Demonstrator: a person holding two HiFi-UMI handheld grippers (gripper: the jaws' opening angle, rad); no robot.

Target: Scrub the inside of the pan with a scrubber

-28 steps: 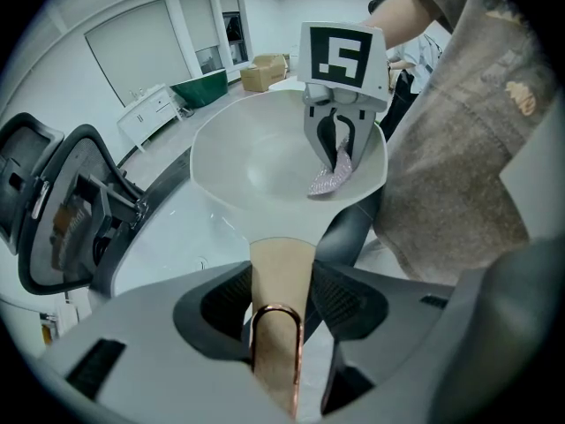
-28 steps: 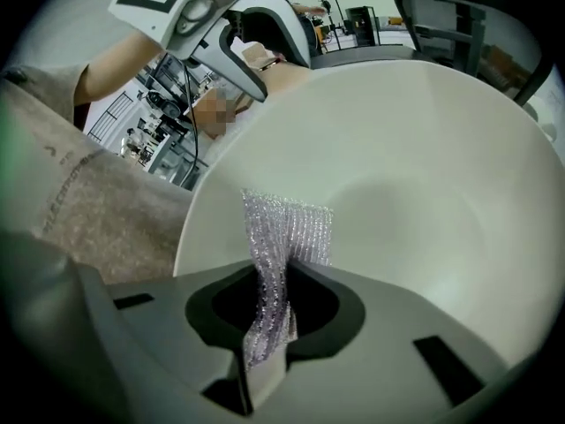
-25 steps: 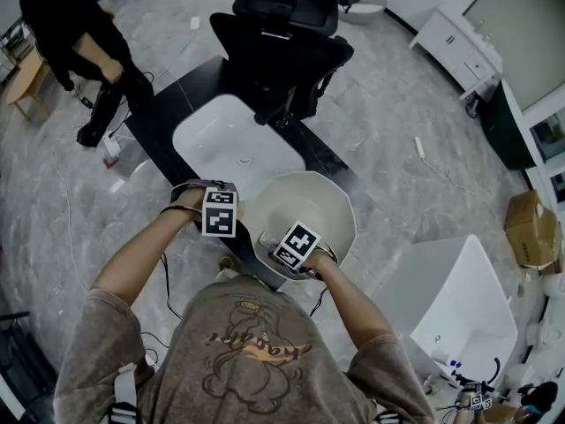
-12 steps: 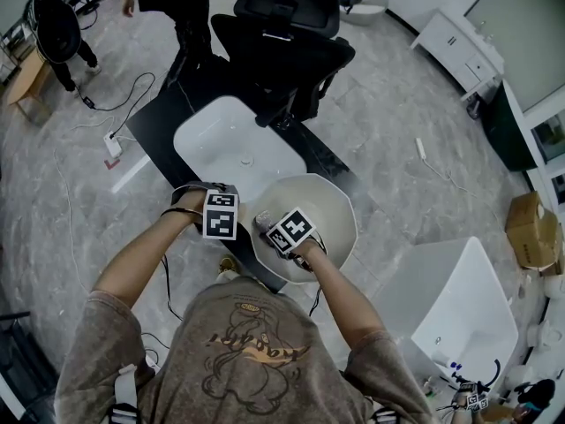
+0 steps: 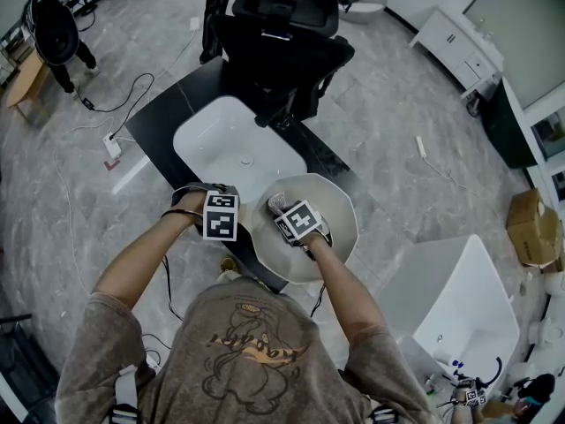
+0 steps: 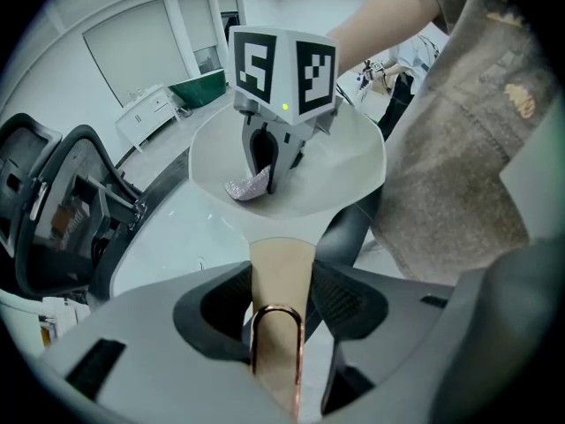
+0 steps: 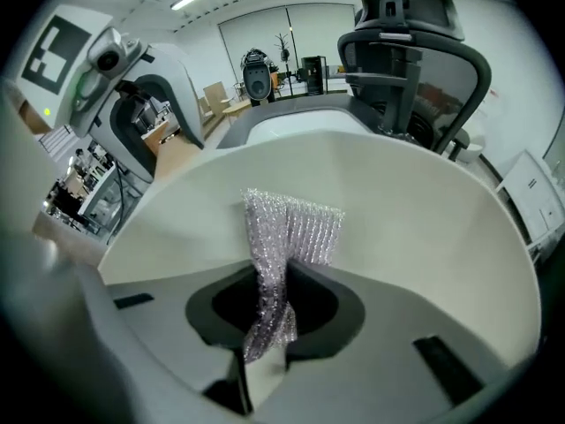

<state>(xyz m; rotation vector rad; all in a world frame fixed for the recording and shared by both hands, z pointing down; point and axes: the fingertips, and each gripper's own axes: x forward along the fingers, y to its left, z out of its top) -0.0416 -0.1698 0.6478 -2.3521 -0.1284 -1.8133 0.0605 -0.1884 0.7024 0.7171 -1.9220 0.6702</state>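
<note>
**At the Pan: Handling Properties and Obscured Areas**

At the near side of the pan [image 5: 342, 230], the left gripper [image 6: 282, 294] was clamped on the handle [image 6: 281, 256]. Its pads pressed both sides of the end that bore the copper-coloured loop. The handle was judged the correct hold, being stiff, narrow and clear of the working surface. The pan looked rigid, with a smooth pale lining that was probably slick. Held by the handle alone, it was likely to twist under scrubbing load, so a firm grip was called for.

Inside the pan, the right gripper [image 7: 275, 314] was closed on the scrubber [image 7: 296, 228], a silvery mesh pad pinched at one edge. The mesh was judged light, soft and floppy. Its free end fanned out beyond the jaws toward the inner wall. A hold nearer its middle would probably have stiffened it.

Beyond the pan stood a white basin [image 5: 234, 148] and, farther off, a black office chair [image 5: 282, 34].

Obscured areas:
- In the head view, the marker cubes covered the handle and both sets of jaws.
- Whether the mesh pressed on the lining or hung just clear of it could not be told.
- The pan's underside and its support were hidden.
</note>
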